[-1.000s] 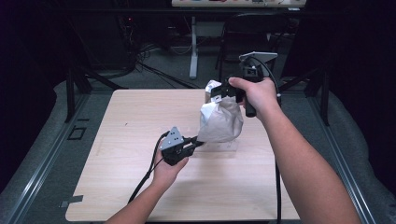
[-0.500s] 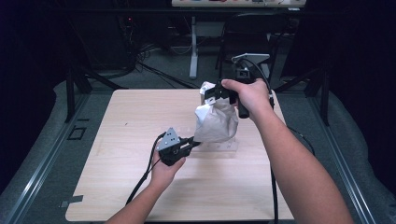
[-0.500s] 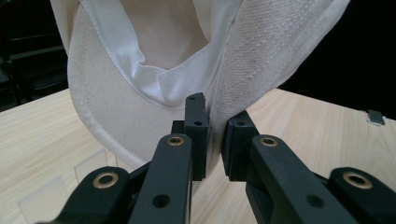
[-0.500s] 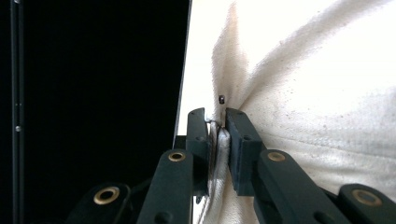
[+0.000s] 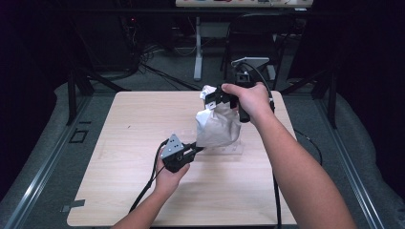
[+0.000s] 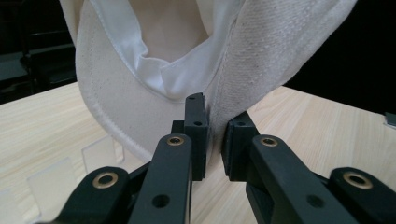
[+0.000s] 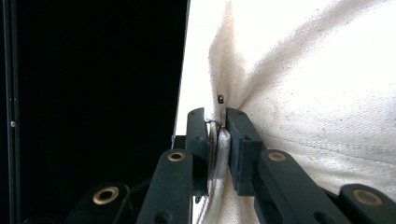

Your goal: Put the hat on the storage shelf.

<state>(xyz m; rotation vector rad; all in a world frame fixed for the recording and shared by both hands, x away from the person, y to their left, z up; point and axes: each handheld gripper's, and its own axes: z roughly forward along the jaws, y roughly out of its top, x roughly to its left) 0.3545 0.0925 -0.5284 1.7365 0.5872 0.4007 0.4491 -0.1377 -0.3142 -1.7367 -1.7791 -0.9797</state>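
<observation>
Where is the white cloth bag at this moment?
In the high view the white cloth bag hangs over the table's right-centre, its top pinched by the right gripper and its lower left edge by the left gripper.

Light wooden table (image 5: 119,157), centre of the high view, standing on grey floor (image 5: 43,157); a clear plastic piece (image 5: 229,149) lies on it right of centre, beneath the white cloth bag (image 5: 217,126).
</observation>
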